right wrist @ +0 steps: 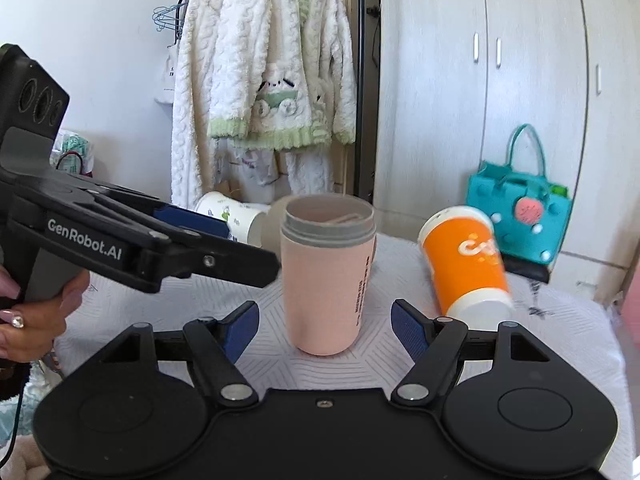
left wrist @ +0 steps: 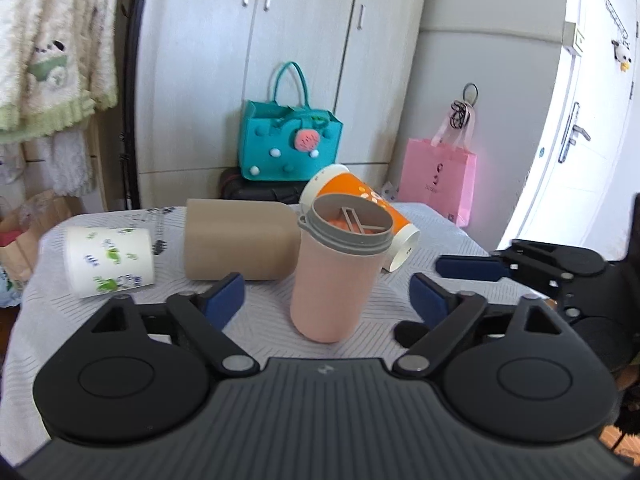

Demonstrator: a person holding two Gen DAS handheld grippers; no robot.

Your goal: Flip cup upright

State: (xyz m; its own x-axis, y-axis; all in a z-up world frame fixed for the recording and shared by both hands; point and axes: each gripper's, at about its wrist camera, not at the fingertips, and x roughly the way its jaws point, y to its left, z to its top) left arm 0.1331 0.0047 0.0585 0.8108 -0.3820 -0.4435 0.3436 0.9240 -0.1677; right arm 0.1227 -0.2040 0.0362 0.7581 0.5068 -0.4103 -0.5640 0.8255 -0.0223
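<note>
A pink cup with a grey rim (left wrist: 334, 276) stands upright on the cloth-covered table, mouth up; it also shows in the right wrist view (right wrist: 326, 280). My left gripper (left wrist: 328, 298) is open with the cup standing between its blue pads, not touching. My right gripper (right wrist: 324, 330) is open, its pads on either side of the cup's base, apart from it. An orange paper cup (left wrist: 360, 208) lies tilted behind the pink cup; in the right wrist view (right wrist: 466, 260) it is to the right. A white printed cup (left wrist: 110, 262) and a tan cup (left wrist: 240, 240) lie on their sides.
The table (left wrist: 60, 312) has a striped white cloth. A teal bag (left wrist: 288, 140) and a pink paper bag (left wrist: 438, 176) stand behind it near the wardrobe. A door (left wrist: 572, 140) is on the right. A white robe (right wrist: 264, 80) hangs behind the table.
</note>
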